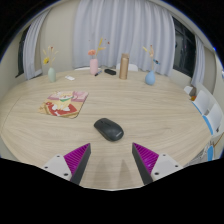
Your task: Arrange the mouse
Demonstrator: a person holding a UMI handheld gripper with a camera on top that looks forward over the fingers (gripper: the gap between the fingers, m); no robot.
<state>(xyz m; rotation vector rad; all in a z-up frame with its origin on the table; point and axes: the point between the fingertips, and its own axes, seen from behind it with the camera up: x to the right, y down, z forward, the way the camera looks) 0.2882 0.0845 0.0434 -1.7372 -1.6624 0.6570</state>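
I had the claw [111, 160] spread wide and holding nothing, its two fingers hovering over the near side of the table [150, 108]. The mouse [108, 129] lay just ahead of the fingers, roughly centred between them, flat on the wood and angled a little across my line of approach. To take it well, I judged I should come down low and straight, turn the claw to match the mouse's long axis, and close on its flanks rather than its rounded top, where the pads [77, 157] might slip. Nothing stood close enough to crowd it: a booklet [64, 103] lay well off to one side, and vases [94, 66], a bottle [124, 67] and a small dark thing [110, 71] I could not identify stood far beyond. I could not tell whether the mouse had a cable, nor which end was its front. What stood at the table's far right edge was cut off and unclear.
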